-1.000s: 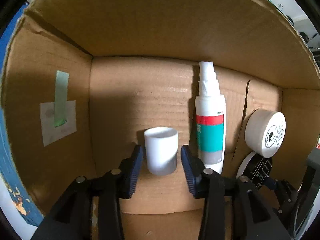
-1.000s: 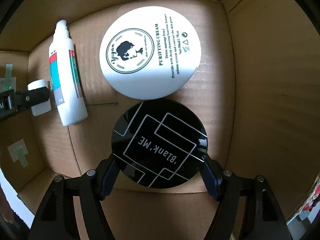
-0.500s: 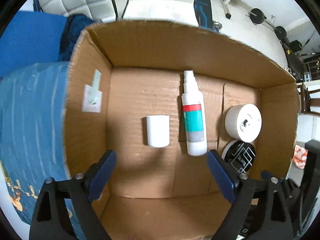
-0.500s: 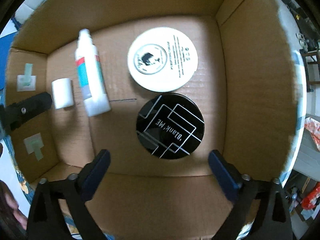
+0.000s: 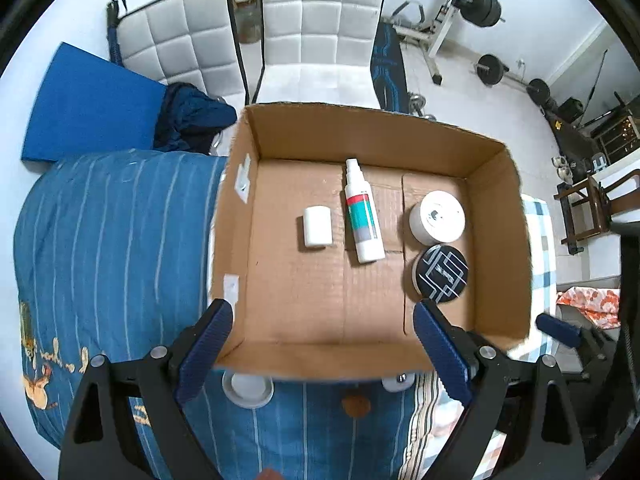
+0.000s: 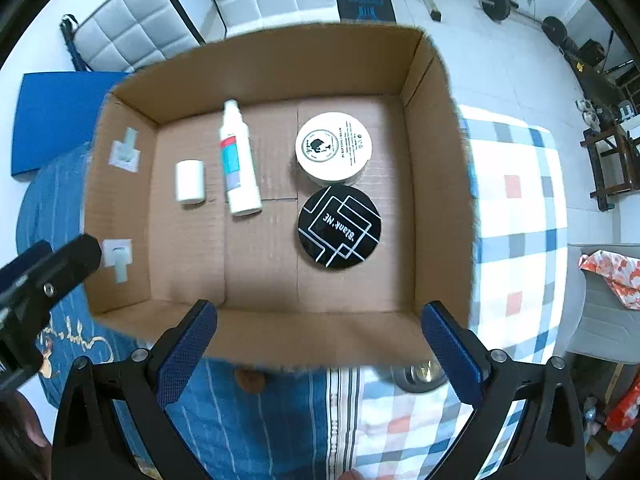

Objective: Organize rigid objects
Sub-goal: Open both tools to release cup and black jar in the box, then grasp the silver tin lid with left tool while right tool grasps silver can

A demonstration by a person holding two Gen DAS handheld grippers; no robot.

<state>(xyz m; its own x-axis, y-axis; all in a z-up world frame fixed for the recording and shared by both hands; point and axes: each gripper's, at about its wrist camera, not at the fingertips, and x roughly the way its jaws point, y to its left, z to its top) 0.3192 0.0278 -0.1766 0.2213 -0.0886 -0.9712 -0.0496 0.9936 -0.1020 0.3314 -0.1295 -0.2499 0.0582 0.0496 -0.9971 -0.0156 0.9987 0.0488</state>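
The cardboard box (image 5: 500,240) has 4 tall walls, and much of its floor is bare near the front. Both the left gripper (image 5: 322,350) and the right gripper (image 6: 318,350) are spread wide, hold nothing, and hang over the front wall. Inside, far from both, lie 4 things. The small white cup (image 5: 317,226) lies on its side. Just beside it, the spray bottle (image 5: 362,212) lies flat, nozzle to the back wall. The white cream jar (image 6: 333,148) touches the black round tin (image 6: 339,227).
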